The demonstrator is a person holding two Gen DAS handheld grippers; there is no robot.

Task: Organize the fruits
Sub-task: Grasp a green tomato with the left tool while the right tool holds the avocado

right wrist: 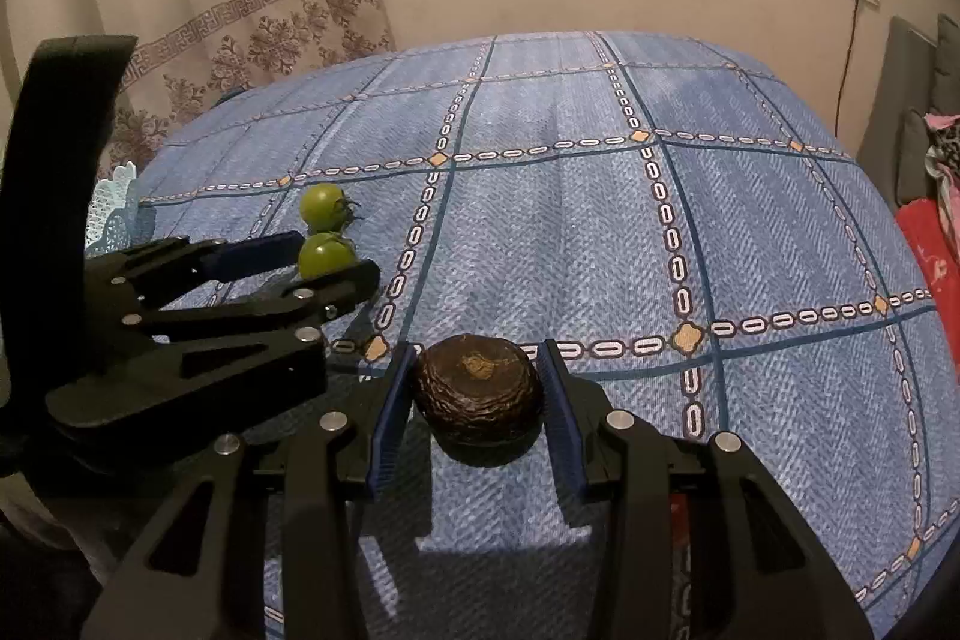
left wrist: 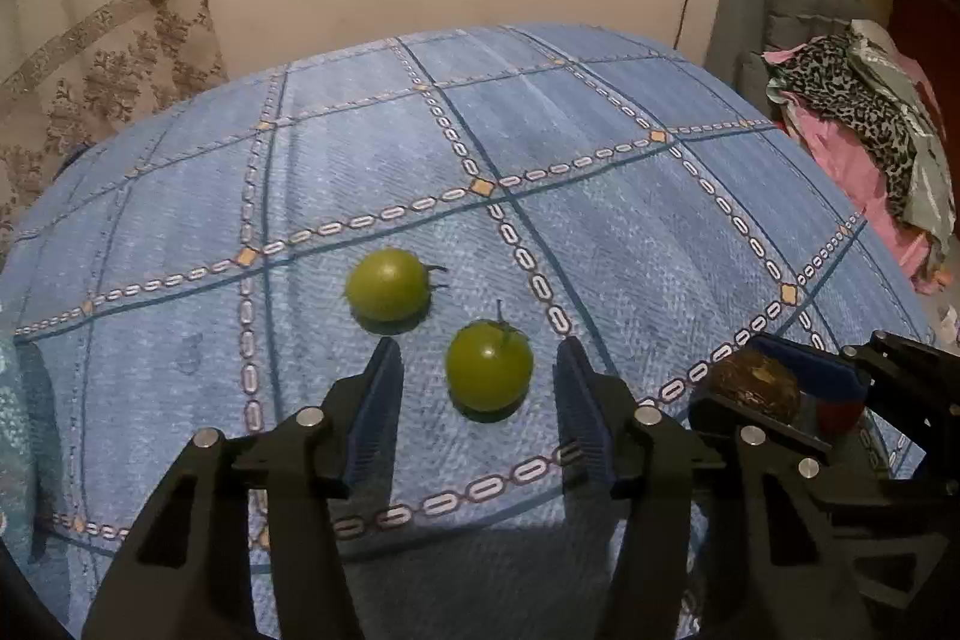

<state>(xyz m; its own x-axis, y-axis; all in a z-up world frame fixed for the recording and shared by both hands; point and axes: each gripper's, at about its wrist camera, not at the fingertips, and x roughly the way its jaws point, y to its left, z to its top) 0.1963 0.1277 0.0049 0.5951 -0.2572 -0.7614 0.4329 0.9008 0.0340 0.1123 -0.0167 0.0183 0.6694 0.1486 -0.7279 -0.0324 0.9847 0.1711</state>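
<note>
Left gripper (left wrist: 477, 388) stands wide open, low over the blue checked cloth (left wrist: 600, 112) on the counter — a green tomato (left wrist: 489, 365) sits between its fingers, touching neither, with a second green tomato (left wrist: 387, 284) just beyond. Clothes (left wrist: 858, 112) lie heaped at the far right.

From the right wrist, the right gripper (right wrist: 480, 388) brackets a dark wrinkled avocado (right wrist: 477, 388) resting on the cloth, blue pads (right wrist: 393, 418) about touching its sides. A pale blue lattice basket (right wrist: 114, 208) shows at left; its contents are hidden.

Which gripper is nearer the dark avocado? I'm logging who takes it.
Right. The right gripper brackets the avocado; the left gripper straddles a green tomato beside it.
</note>
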